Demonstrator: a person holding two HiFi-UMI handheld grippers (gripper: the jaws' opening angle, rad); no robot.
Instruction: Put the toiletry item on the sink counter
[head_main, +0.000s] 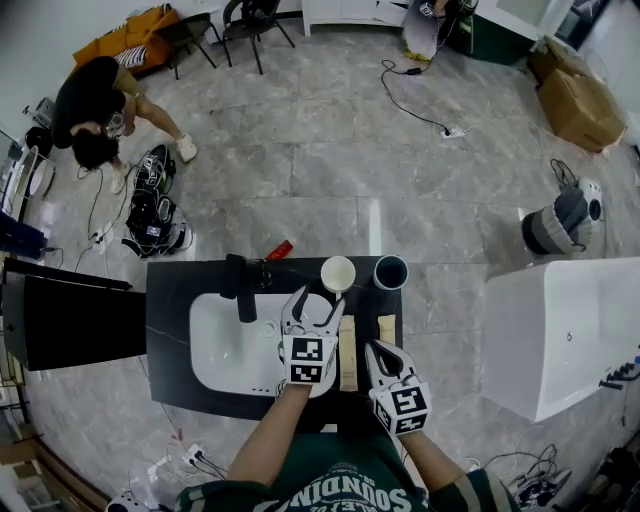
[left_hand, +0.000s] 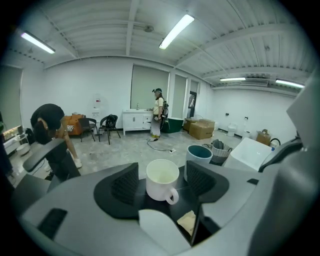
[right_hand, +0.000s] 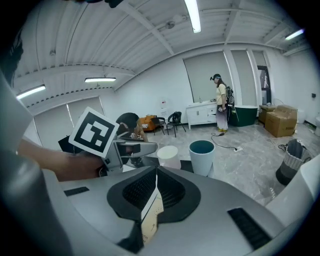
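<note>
Right gripper view, not head: R tongs (right_hand: 155, 176) pinch packet (right_hand: 149, 216); L tongs (left_hand: 161, 174) spread.

The box (right_hand: 151, 212) clamped in the right gripper (right_hand: 154, 186) shows only edge-on. Its near end sinks behind the gripper's body, and its print is too small to read. In the head view most of it lies under the jaws.

The left gripper (head_main: 314, 306) covers the right part of the basin (head_main: 225, 340). In the left gripper view its right jaw hides the lower side of the cup (left_hand: 201, 151). A tan piece (left_hand: 187, 221) below the mug (left_hand: 162, 179) is half covered and can't be identified.

The red thing (head_main: 279, 250) at the back edge of the counter (head_main: 175, 300) is too small to tell. The tub (head_main: 560, 330) runs off the right edge of the head view.
</note>
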